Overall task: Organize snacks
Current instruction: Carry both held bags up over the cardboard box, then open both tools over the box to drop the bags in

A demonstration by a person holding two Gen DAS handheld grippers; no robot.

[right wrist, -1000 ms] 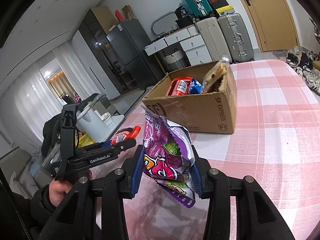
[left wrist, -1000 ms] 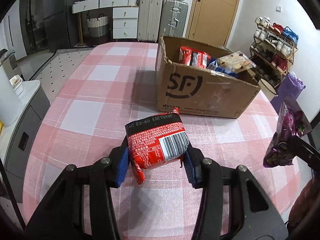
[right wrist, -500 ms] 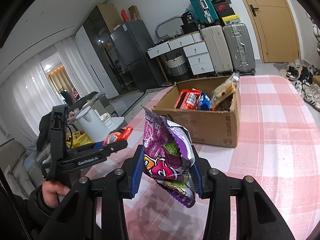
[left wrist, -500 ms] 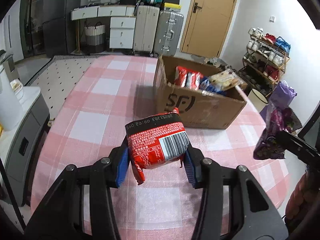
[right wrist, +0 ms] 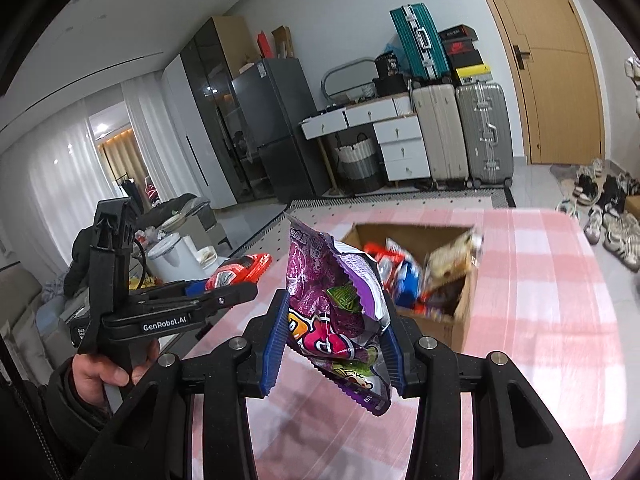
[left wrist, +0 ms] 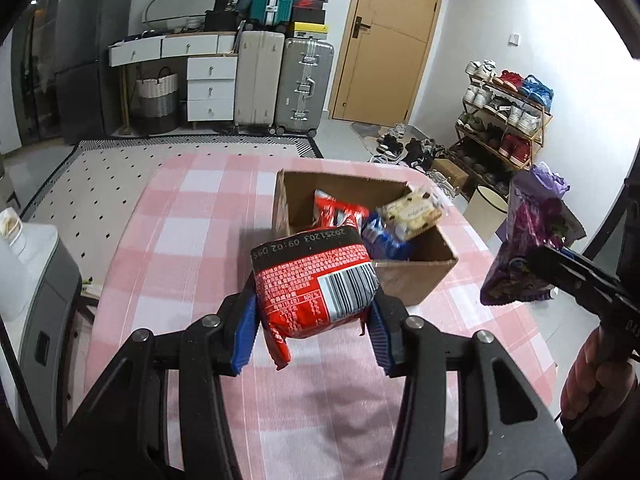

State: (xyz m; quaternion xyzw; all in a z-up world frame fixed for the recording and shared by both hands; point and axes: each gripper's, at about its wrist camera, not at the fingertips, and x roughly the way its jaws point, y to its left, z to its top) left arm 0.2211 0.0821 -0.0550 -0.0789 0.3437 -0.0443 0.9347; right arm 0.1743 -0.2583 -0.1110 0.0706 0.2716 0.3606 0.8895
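Note:
My left gripper is shut on a red snack pack with a barcode, held in the air above the pink checked tablecloth. My right gripper is shut on a purple snack bag, also lifted off the table. An open cardboard box stands beyond both, and it holds red, blue and cream snack packs. In the right wrist view the box lies ahead to the right, and the left gripper shows at the left with the red pack in it. The purple bag appears at the right of the left wrist view.
The table's far edge and a dotted rug lie behind the box. Suitcases, white drawers and a door stand at the back wall. A shoe rack is at the right, a grey cabinet at the left.
Both grippers have risen with their snacks. The box now looks lower and further below, so its inside shows more. The grips have not changed.

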